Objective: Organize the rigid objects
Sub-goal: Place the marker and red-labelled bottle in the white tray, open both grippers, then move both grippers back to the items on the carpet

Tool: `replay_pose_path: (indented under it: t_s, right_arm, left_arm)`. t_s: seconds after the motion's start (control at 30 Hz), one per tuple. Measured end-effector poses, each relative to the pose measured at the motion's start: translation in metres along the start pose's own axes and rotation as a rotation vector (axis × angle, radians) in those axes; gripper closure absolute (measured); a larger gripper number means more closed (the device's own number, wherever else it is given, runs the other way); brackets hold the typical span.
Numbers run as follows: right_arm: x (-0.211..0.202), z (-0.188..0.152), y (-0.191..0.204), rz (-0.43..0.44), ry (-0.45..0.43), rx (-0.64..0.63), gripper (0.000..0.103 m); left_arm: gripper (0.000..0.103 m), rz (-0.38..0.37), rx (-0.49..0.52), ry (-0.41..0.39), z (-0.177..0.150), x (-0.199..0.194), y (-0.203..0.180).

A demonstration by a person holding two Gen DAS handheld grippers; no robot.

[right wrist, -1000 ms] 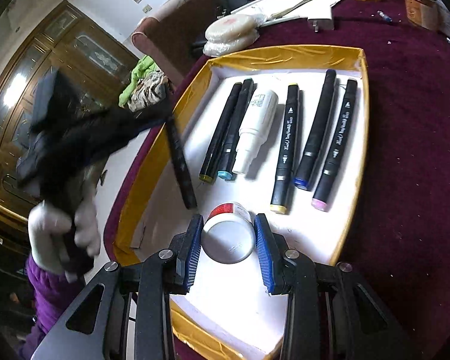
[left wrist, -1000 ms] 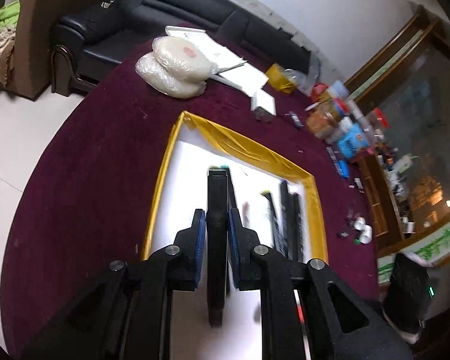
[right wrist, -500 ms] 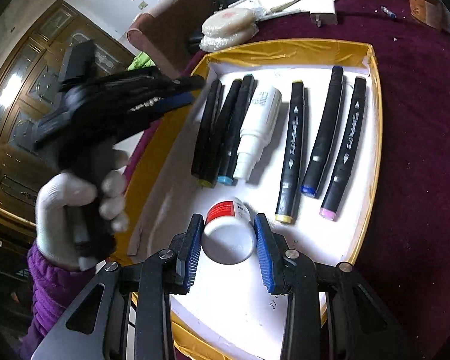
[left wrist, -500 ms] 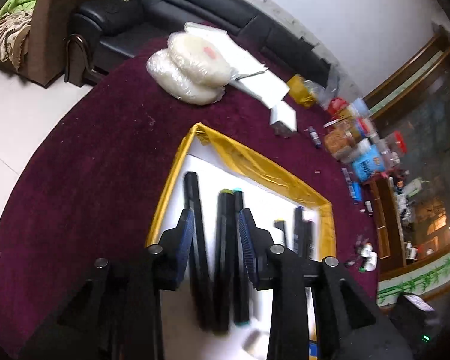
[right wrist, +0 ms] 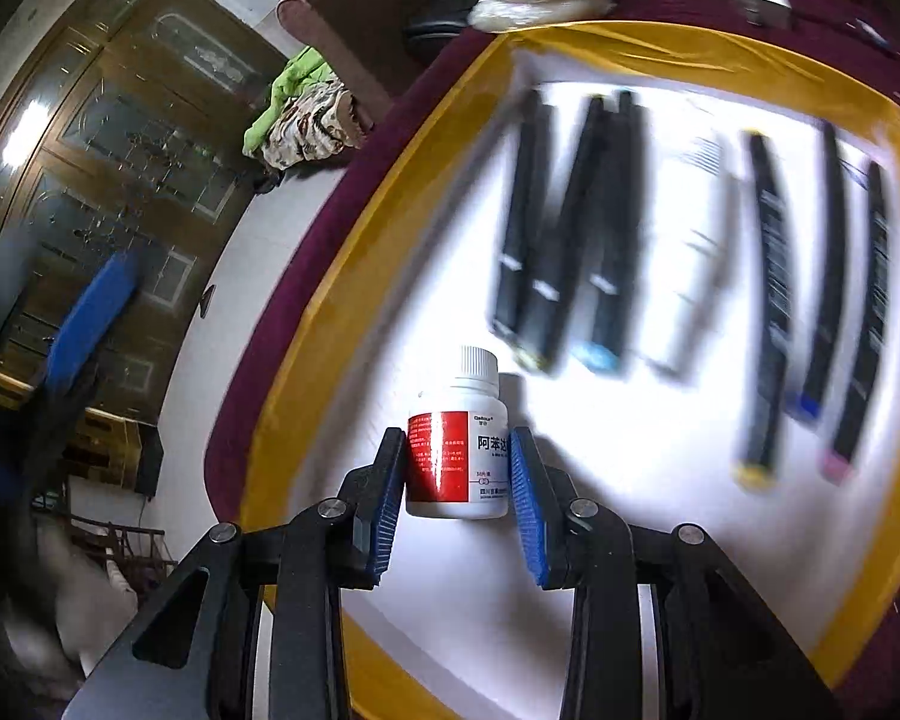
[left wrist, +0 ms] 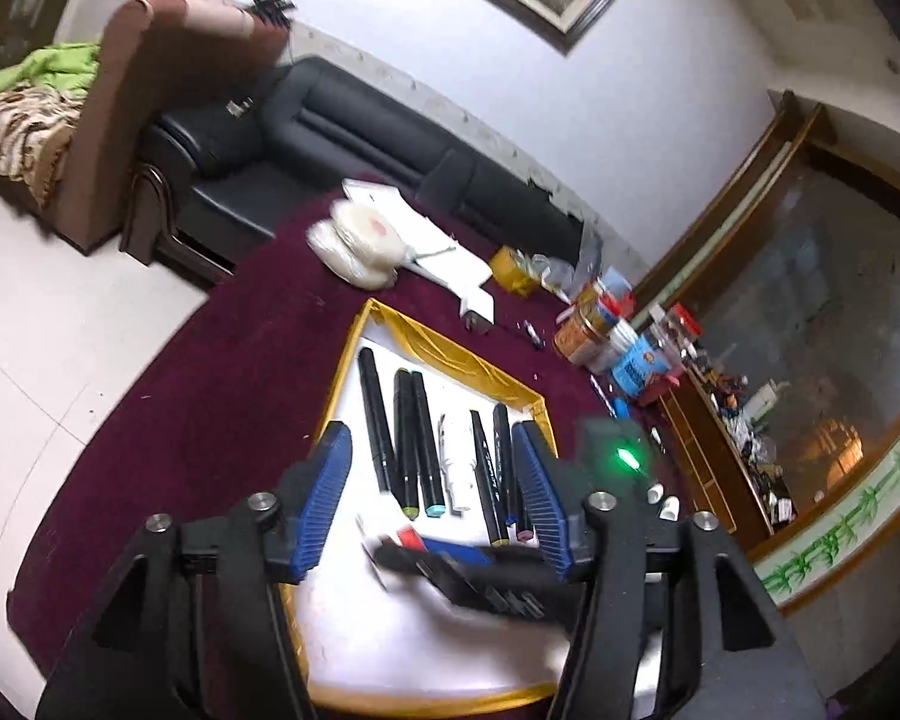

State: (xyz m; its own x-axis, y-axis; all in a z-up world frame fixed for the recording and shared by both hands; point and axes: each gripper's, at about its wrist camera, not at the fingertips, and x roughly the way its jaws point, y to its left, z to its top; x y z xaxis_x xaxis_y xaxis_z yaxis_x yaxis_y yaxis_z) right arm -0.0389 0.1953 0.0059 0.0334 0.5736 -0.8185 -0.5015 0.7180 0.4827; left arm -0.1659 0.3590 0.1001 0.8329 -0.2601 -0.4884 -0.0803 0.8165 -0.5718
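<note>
White plastic pill bottle (right wrist: 457, 456) with red label panel and dark lettering. Black marker pens (right wrist: 606, 228) tipped yellow, cyan, blue, pink. White tray (left wrist: 390, 318) rimmed in shiny yellow tape. Maroon tablecloth (left wrist: 210, 384). Blue ribbed finger pads (right wrist: 525, 504).

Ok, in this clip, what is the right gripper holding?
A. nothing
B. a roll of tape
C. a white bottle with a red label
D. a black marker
C: in the right wrist view the right gripper has both blue fingers pressed against the sides of the white bottle, whose label is part red.
</note>
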Motion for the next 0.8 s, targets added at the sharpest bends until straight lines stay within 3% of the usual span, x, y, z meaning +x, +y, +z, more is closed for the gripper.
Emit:
replay_pose_path:
  t_s: [0.13, 0.23, 0.43, 0.53, 0.73, 0.8]
  right_arm:
    - [0.02, 0.026, 0.017, -0.012, -0.008, 0.008, 0.072]
    - [0.02, 0.029, 0.015, 0.017, -0.014, 0.045, 0.071]
    - [-0.041, -0.009, -0.005, -0.002, -0.145, 0.007, 0.071]
    - [-0.09, -0.03, -0.024, -0.078, -0.271, -0.019, 0.063]
    - [-0.183, -0.067, -0.087, -0.358, -0.517, 0.02, 0.061]
    - [-0.213, -0.083, -0.104, -0.452, -0.619, 0.037, 0.051]
  left_arm:
    - [0.046, -0.017, -0.01, -0.033, -0.008, -0.016, -0.002]
    - [0.04, 0.001, 0.009, -0.075, -0.016, -0.025, -0.007]
    - [0.039, 0.051, 0.088, -0.111, -0.034, -0.015, -0.033]
    - [0.039, 0.037, 0.129, -0.075, -0.045, 0.002, -0.054]
    - [0.039, 0.001, 0.221, 0.048, -0.071, 0.036, -0.104]
    - [0.039, -0.005, 0.254, 0.053, -0.08, 0.039, -0.121]
